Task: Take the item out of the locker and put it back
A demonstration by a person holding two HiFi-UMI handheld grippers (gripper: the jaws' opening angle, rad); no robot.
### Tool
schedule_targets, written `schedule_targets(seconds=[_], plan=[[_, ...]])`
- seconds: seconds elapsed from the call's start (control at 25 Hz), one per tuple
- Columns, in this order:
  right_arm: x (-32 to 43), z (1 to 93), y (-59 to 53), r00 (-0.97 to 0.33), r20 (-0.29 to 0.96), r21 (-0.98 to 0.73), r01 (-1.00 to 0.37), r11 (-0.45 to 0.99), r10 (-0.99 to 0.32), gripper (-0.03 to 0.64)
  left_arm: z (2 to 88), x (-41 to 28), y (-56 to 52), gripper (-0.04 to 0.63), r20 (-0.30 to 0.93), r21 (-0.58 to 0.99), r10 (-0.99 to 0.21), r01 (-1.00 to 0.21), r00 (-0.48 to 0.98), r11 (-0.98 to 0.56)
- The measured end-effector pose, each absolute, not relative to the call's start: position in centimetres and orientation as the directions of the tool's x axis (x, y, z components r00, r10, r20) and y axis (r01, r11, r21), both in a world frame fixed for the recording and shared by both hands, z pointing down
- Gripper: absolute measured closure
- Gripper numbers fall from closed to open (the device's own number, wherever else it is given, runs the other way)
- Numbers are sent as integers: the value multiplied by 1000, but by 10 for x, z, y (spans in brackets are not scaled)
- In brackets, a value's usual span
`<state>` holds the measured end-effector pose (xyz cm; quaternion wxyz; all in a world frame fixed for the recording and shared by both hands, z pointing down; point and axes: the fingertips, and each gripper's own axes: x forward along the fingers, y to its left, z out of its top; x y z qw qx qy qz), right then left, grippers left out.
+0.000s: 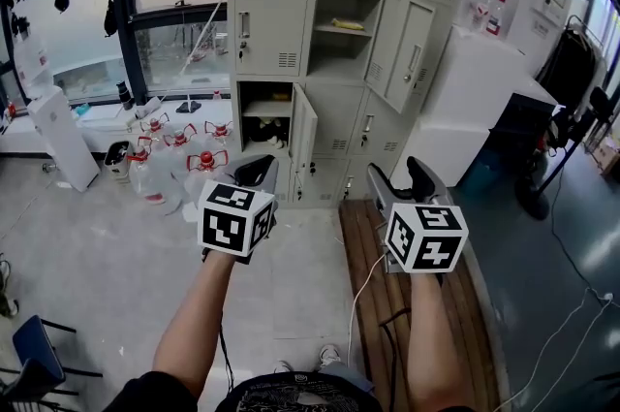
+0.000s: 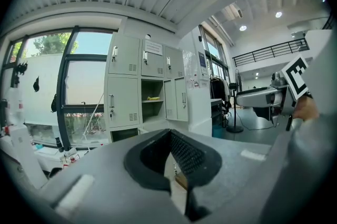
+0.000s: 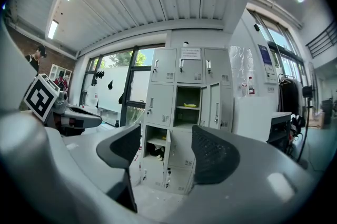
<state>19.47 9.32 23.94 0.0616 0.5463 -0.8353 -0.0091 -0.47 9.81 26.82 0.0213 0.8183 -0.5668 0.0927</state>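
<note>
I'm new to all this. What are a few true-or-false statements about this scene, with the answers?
1. The right gripper is open and empty. True.
2. Every locker door is shut. False: two compartments have their doors open.
3. A yellow item lies on a shelf in the open upper compartment. True.
4. The jugs beside the locker have blue caps. False: they are red.
</note>
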Motion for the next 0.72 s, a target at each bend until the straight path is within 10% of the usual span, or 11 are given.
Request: schedule_targets(seconds=[0.72], plan=[[173,255,32,-423,98,76,-899,430,-901,268,285,-17,43,594,218,-88,-905,-916,366,-392]])
